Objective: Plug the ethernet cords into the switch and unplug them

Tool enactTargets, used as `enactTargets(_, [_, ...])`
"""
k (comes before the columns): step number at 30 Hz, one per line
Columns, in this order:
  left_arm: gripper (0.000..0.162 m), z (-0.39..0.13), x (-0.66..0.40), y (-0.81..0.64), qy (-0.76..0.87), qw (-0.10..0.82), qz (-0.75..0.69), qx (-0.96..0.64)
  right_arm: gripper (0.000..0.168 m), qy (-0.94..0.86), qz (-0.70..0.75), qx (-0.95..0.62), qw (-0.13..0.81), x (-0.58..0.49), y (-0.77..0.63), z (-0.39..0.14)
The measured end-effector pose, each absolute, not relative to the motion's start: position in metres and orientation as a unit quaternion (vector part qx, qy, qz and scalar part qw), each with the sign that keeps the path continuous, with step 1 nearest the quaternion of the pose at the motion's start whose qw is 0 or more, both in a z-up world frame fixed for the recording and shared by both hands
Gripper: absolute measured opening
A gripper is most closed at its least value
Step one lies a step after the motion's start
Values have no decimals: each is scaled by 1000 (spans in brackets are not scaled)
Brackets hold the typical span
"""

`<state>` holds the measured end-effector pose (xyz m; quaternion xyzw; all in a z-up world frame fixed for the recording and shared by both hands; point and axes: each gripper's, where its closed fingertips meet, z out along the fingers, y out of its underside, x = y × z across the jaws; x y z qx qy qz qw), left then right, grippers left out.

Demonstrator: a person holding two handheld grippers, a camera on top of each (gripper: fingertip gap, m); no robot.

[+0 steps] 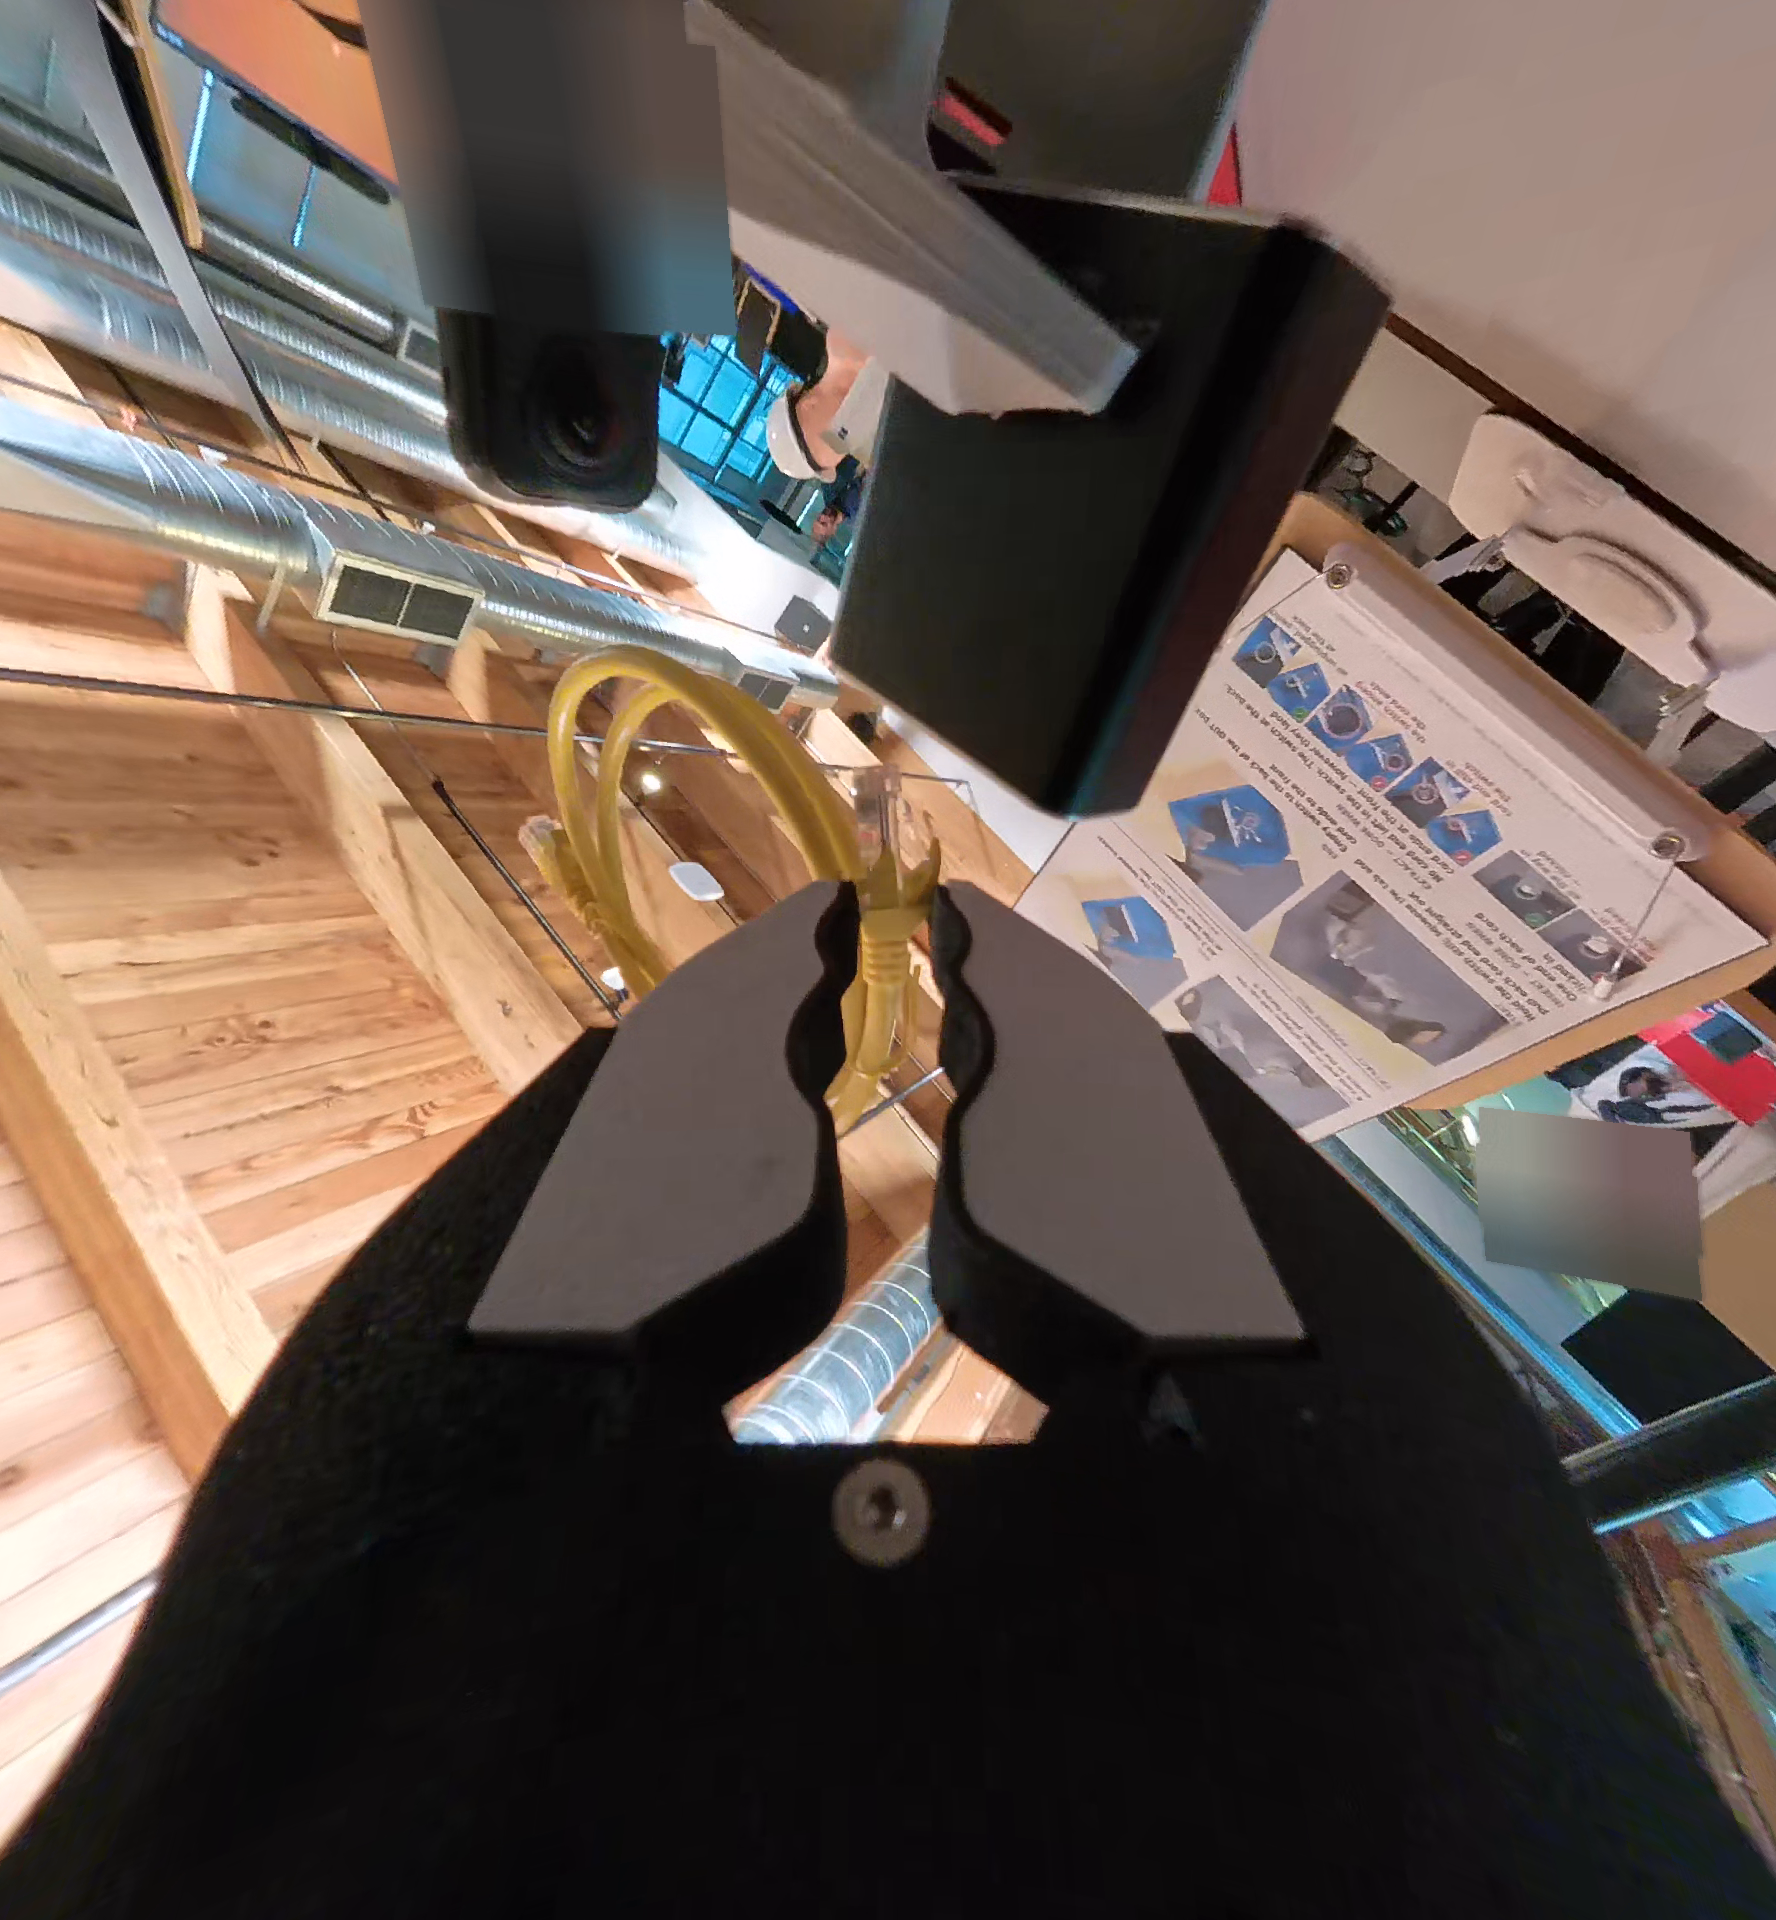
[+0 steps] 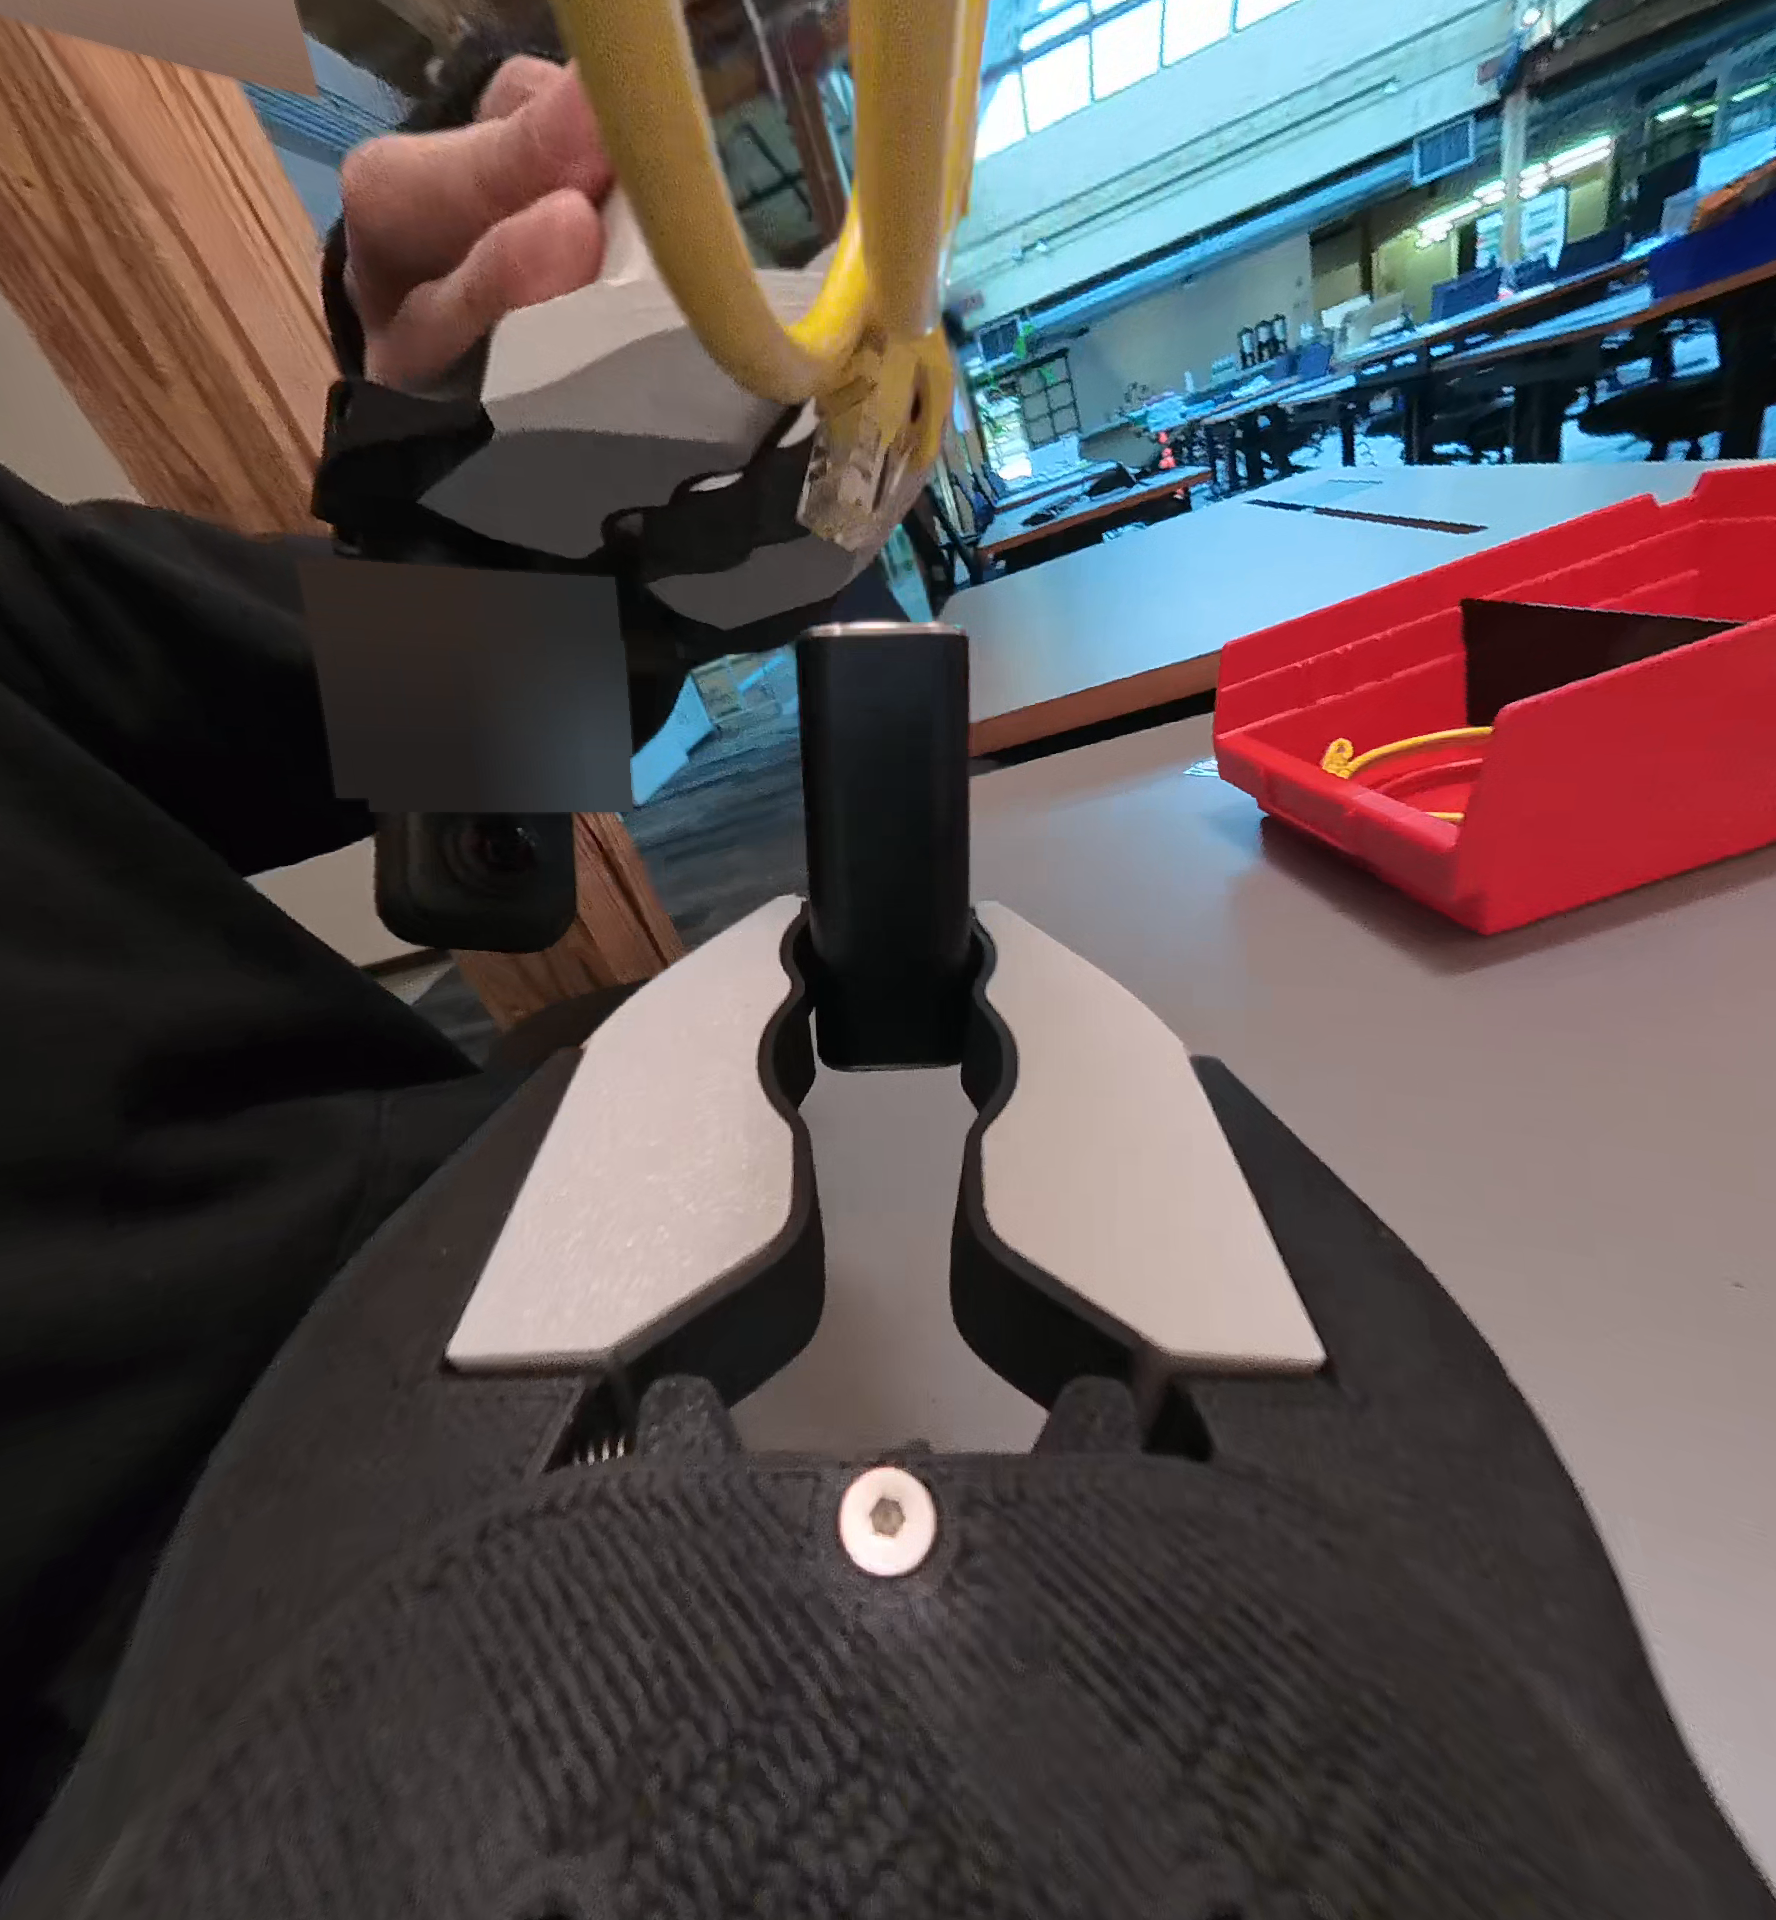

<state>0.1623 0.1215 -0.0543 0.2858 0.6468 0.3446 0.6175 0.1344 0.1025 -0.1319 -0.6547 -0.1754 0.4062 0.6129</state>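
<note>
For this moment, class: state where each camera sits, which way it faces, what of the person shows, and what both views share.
Left wrist view: on the left hand-held gripper, tilted up at the wooden ceiling, clamping the yellow ethernet cord; no body part is visible.
Right wrist view: on the right hand-held gripper, level over the grey table, holding the black switch; a hand and a dark sleeve show.
Shared: cord, switch, each other's gripper.

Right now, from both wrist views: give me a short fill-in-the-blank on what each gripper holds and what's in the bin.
1. The left gripper is shut on a ____ ethernet cord.
2. The right gripper is shut on a slim ____ box-shaped switch.
3. Another coiled cord lies in the ____ plastic bin on the grey table.

Missing: yellow; black; red
</note>
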Motion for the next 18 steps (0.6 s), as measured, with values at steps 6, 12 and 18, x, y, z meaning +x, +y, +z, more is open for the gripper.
enactTargets(6, [13, -60, 164, 116, 644, 602, 347, 319, 25, -171, 448, -631, 610, 130, 99, -124])
enactTargets(12, [13, -64, 164, 117, 650, 585, 343, 343, 26, -162, 518, -616, 571, 126, 90, -121])
enactTargets(18, [12, -63, 158, 102, 622, 593, 334, 387, 26, -188, 574, -604, 520, 111, 77, -120])
